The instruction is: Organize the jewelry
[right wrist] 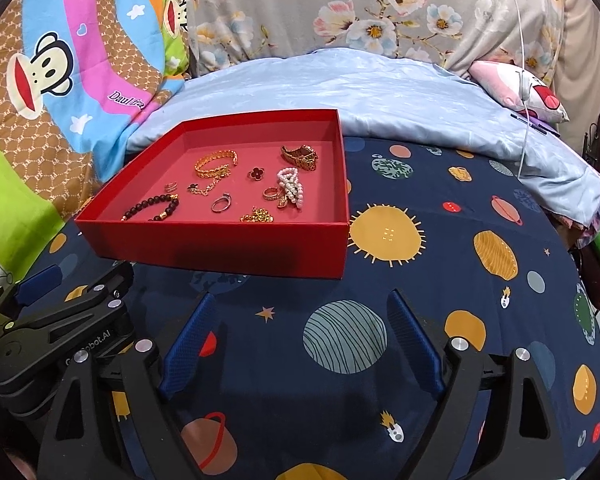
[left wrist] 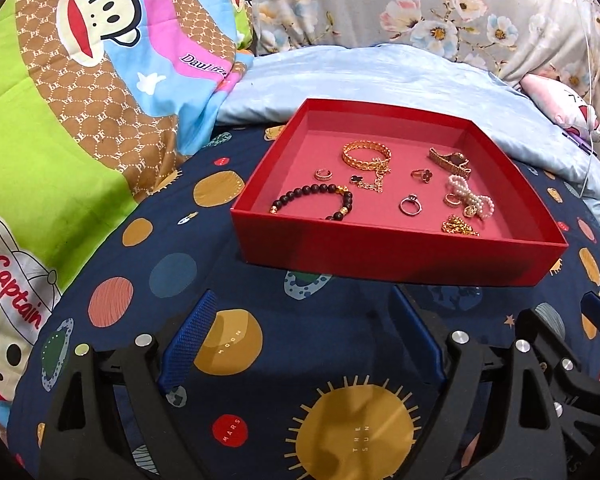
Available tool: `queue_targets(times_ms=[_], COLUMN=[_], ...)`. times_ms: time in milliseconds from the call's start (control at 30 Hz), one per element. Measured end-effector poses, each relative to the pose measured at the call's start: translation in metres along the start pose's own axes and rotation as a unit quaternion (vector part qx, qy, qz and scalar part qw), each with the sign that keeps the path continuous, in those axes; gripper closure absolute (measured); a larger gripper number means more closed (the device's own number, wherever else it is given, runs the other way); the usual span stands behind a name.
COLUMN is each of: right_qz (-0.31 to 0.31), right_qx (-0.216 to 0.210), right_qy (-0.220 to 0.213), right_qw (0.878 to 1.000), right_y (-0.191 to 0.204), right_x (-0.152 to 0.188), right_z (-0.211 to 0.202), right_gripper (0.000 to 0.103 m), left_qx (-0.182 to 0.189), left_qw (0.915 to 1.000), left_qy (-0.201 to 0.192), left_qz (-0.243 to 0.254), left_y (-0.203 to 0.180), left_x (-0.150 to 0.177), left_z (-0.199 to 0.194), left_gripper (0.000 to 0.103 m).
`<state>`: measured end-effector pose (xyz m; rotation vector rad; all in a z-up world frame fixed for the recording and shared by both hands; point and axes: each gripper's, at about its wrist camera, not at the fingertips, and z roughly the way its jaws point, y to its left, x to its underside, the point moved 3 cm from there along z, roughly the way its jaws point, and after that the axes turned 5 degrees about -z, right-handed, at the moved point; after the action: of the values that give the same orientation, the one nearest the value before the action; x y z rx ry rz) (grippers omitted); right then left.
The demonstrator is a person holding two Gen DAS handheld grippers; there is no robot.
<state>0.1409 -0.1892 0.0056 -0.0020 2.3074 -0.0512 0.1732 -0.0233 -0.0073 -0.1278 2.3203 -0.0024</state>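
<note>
Jewelry box [left wrist: 396, 248] lay ahead of both empty, wide-apart tongs, directly before left tongs [left wrist: 300, 344]; right tongs [right wrist: 300, 344] sat further right.

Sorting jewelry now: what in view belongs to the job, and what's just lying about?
Job: red box, gold bangle, dark bead bracelet, silver ring, pearl piece, watch.
Lying about: planet-print sheet, blue blanket, cartoon pillow, white cable.
</note>
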Motion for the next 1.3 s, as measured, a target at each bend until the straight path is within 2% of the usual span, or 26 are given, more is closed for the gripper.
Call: queue_targets(times_ms=[633, 867, 1300], right_qz=[0.001, 0.002, 0.002], right_qx=[-0.002, 0.000, -0.002], right_qy=[0.007, 0.009, 0.009], right_qw=[1.000, 1.000, 1.000], right_y=[0.0014, 0.0015, 0.0022], right_x=[0.0013, 0.0017, 0.0016], right_z=[0.0035, 0.0042, 0.0047], right_gripper=[0.017, 0.017, 0.017], left_qx=[-0.012, -0.010, -0.013], left_qw=[0.9999, 0.9999, 0.9999], left_qy=[0.003, -0.001, -0.003], left_qz=[0.003, 0.011, 0.010], left_y=[0.0004, -0.0040, -0.0042], left_x=[-0.0002, 0.0006, 0.0000], left_z=[0.0025, 0.0020, -0.0003], left_gripper=[0.020, 0.028, 0.029])
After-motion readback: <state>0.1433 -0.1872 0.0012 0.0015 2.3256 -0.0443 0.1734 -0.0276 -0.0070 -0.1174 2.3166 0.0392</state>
